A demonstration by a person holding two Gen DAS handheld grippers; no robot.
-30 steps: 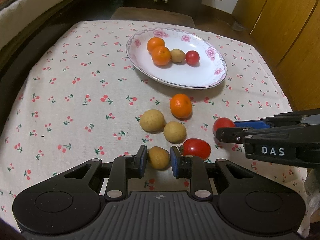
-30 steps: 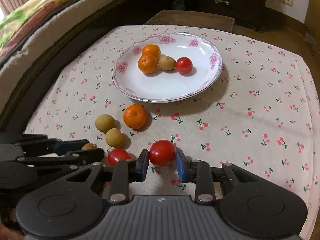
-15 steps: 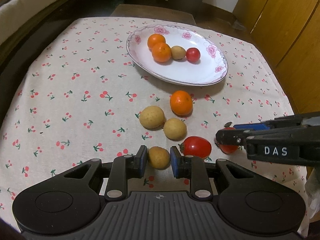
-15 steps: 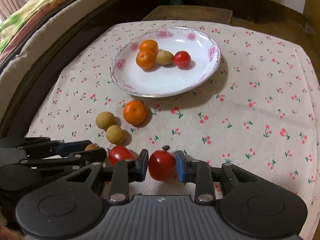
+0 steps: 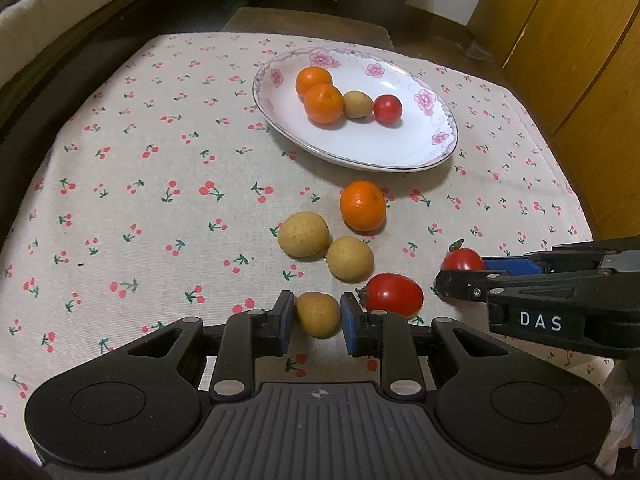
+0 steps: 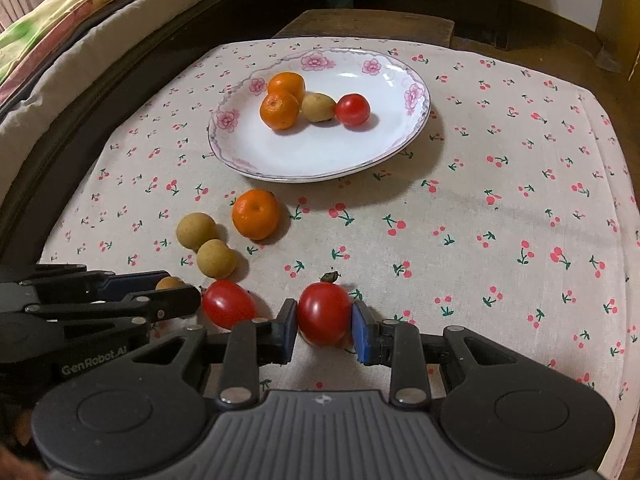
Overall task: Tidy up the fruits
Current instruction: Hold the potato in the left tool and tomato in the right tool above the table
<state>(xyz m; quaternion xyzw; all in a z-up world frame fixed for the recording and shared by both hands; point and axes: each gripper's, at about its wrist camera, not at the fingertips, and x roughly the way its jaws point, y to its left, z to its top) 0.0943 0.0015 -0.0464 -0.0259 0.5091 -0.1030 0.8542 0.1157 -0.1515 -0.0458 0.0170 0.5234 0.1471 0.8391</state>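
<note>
Left wrist view: left gripper [image 5: 318,316], low centre of frame, is clamped on a small tan fruit [image 5: 317,314]. The plate [image 5: 404,152], holding 4 fruits, lies up and right of it.

Right wrist view: right gripper [image 6: 325,316], low centre, is closed on a red tomato [image 6: 324,312], stem uppermost. The plate [image 6: 320,160] lies straight up-frame, slightly left, nearer this hand. Judgement: both loads must travel toward the upper frame; 4 fruits remain loose on the cloth [image 6: 500,200].
</note>
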